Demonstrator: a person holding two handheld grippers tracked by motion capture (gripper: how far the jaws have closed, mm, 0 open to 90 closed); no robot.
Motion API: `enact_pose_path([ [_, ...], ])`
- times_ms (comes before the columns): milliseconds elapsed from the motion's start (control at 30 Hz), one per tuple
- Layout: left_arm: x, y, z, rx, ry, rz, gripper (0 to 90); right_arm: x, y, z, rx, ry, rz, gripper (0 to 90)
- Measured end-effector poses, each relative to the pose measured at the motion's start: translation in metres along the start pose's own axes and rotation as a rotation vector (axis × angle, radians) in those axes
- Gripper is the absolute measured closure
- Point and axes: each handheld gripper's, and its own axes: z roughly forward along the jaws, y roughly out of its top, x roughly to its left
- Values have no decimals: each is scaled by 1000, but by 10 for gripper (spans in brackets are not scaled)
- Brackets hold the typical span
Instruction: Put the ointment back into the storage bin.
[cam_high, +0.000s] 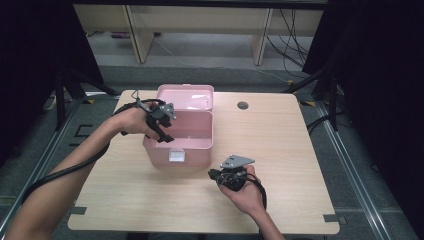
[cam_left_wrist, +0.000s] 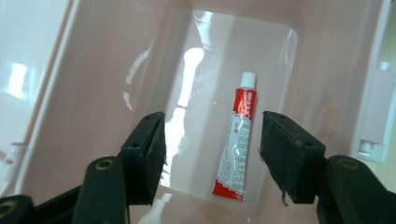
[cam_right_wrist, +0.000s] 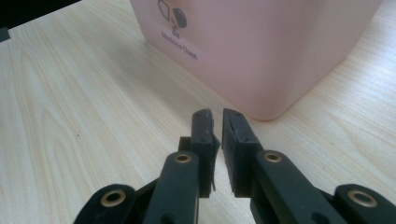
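Note:
A pink plastic box stands open on the table, its lid tipped back. On its floor lies a red and white tube with a white cap. My left gripper hangs over the box's left rim, pointing down into it. In the left gripper view this gripper is open, and the tube lies well below the jaws, apart from both pads. My right gripper rests low on the table in front of the box's right corner. Its jaws stand a narrow slit apart with nothing between them, facing the box wall.
The wooden table has a round cable hole behind the box on the right. Bare tabletop stretches right of and in front of the box. Dark curtains flank the table, with desk legs and cables on the floor behind.

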Motion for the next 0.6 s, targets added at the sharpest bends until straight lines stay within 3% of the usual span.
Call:
enact_pose_path([
  [100,-4,-5,-4,-106,13,-69,390,-2,1,-1,-10,-7,-17,836],
  [133,-5,-6,-6,-129,20,-79,386,-1,1,-1,-6,1,5,835],
  [200,-6,-9,-8,-173,39,-102,379,-3,2,-1,-17,-5,-14,834],
  [233,-5,-10,-9,-172,44,-88,371,-3,2,-2,-18,-6,-19,834],
  [300,-5,-12,-8,-179,48,-100,351,-3,3,-1,-26,-10,-29,834],
  [400,-1,-14,-7,-166,68,-123,344,-1,3,-1,-20,-7,2,833],
  [500,1,-14,-6,-195,83,-185,345,-1,3,-2,-23,-5,-8,832],
  [533,1,-14,-6,-205,87,-196,346,1,3,-4,-14,-1,13,832],
  [600,0,-14,-6,-217,91,-215,348,0,4,-5,-15,-1,10,831],
])
